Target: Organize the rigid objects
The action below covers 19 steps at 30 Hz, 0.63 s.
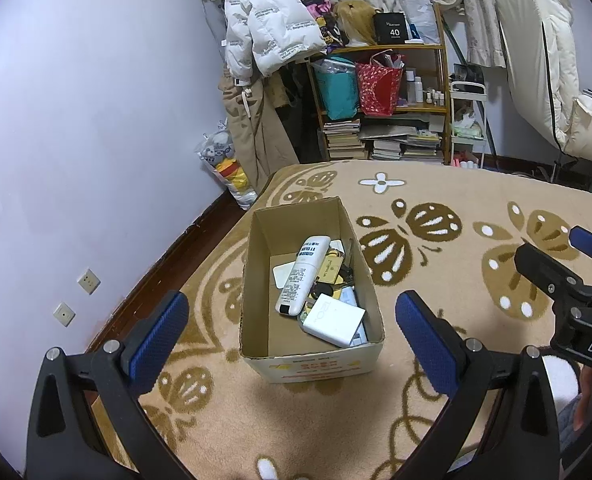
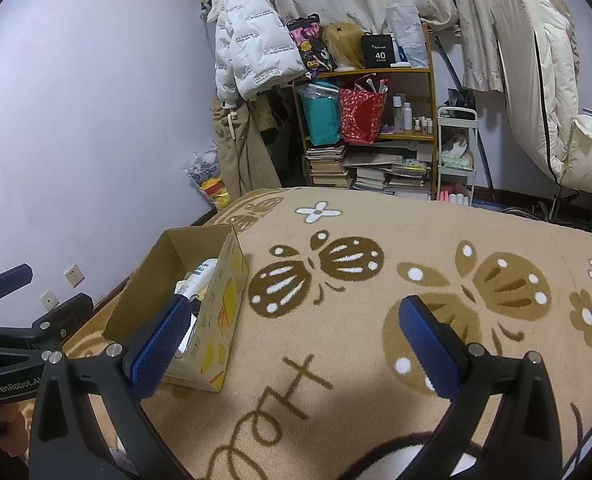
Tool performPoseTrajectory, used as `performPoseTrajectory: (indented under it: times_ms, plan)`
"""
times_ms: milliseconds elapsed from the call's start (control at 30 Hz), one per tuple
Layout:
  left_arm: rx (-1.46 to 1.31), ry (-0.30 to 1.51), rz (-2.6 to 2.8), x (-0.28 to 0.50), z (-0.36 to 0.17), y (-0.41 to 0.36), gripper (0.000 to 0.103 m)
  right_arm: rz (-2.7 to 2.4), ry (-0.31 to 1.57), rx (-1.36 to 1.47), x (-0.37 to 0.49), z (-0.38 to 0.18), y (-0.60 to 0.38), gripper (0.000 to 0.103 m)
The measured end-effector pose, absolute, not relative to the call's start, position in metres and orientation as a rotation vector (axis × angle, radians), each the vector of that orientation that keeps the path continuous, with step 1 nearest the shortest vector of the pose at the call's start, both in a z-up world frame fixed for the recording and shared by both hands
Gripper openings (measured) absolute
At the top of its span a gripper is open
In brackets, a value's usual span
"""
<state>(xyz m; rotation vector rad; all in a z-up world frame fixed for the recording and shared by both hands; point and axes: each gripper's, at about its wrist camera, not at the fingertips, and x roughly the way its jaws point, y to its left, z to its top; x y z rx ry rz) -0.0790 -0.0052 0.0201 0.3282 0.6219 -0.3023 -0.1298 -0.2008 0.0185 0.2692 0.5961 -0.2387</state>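
An open cardboard box (image 1: 256,280) stands on the patterned beige carpet. Inside lie a white tube (image 1: 301,276), a white flat packet (image 1: 333,320), gold tags (image 1: 329,268) and other small items. My left gripper (image 1: 292,336) hovers open just in front of the box, nothing between its blue pads. In the right wrist view the same box (image 2: 220,304) sits at the left, with the white tube (image 2: 198,278) peeking out. My right gripper (image 2: 294,344) is open over bare carpet to the right of the box, and it shows at the right edge (image 1: 555,264) of the left wrist view.
A wooden shelf (image 1: 441,76) with bags, bottles and stacked books stands at the back. A white jacket (image 1: 264,28) hangs left of it. The wall (image 1: 76,120) with sockets runs close along the carpet's left edge. A folded white mattress (image 2: 543,92) leans at the right.
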Motion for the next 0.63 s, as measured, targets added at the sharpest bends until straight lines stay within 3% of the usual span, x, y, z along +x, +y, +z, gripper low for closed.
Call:
performPoseTrajectory:
  times_ms: [633]
  plan:
    - [0.323, 0.618, -0.283, -0.0785, 0.0218, -0.0029, 0.102, -0.241, 0.596, 0.271, -0.1291, 0.0189, -0.2005, 0.103]
